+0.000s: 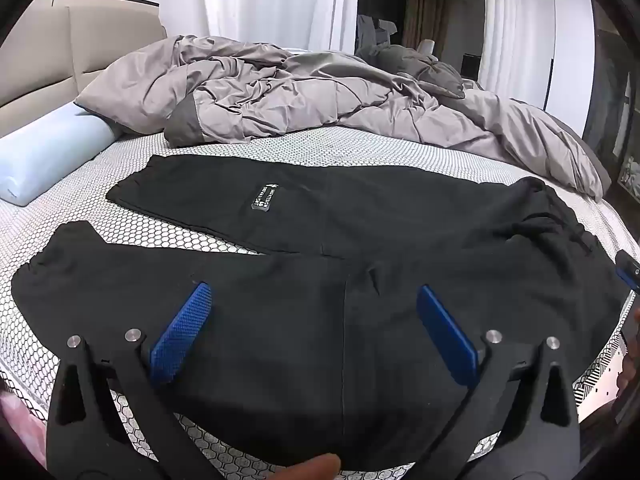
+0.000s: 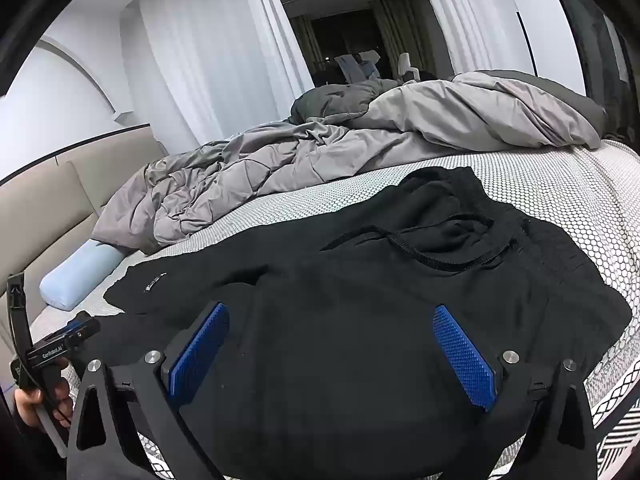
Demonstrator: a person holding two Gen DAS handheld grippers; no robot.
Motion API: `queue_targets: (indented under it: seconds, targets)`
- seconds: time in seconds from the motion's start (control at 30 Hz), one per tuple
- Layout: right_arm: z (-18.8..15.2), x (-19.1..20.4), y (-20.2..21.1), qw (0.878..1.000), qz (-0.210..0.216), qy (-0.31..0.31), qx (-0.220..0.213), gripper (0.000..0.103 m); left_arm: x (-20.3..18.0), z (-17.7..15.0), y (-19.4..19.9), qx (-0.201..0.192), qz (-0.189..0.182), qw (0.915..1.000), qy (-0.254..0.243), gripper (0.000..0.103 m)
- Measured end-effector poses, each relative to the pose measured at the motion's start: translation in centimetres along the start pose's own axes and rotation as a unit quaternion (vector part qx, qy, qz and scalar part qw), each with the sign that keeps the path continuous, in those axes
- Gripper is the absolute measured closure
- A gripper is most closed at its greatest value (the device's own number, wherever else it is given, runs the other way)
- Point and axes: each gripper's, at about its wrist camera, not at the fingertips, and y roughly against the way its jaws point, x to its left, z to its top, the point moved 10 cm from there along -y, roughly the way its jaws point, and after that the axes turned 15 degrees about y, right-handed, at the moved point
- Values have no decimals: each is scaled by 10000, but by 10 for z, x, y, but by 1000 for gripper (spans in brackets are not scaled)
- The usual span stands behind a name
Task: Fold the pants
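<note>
The black pants (image 1: 360, 240) lie spread flat on the bed (image 1: 100, 240), on its honeycomb-patterned cover, with the two legs running toward the headboard (image 1: 36, 64) and the waistband with its drawstring (image 2: 420, 248) at the far end from it. The near edge of the pants is cut off behind both tools in each wrist view, and the black cloth swallows most seams and folds. A small label (image 1: 264, 198) on the farther leg carries white lettering too small to read.

The left gripper (image 1: 314, 328) hangs over the nearer leg, its blue pads spread wide with nothing pinched between them. The right gripper (image 2: 332, 344) hangs over the hip area, likewise spread wide and empty.

Beyond the pants, a rumpled grey duvet (image 1: 300, 92) is heaped across the bed, and a pale blue pillow (image 1: 48, 156) lies beside the headboard. White curtains (image 2: 224, 52) hang behind.
</note>
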Motion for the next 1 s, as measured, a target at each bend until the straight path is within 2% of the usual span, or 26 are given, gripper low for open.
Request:
queue_targets:
  seconds: [1.0]
  targets:
    - [0, 1, -1, 9999, 21, -45, -98, 0, 3, 0, -2, -17, 23, 10000, 13, 1]
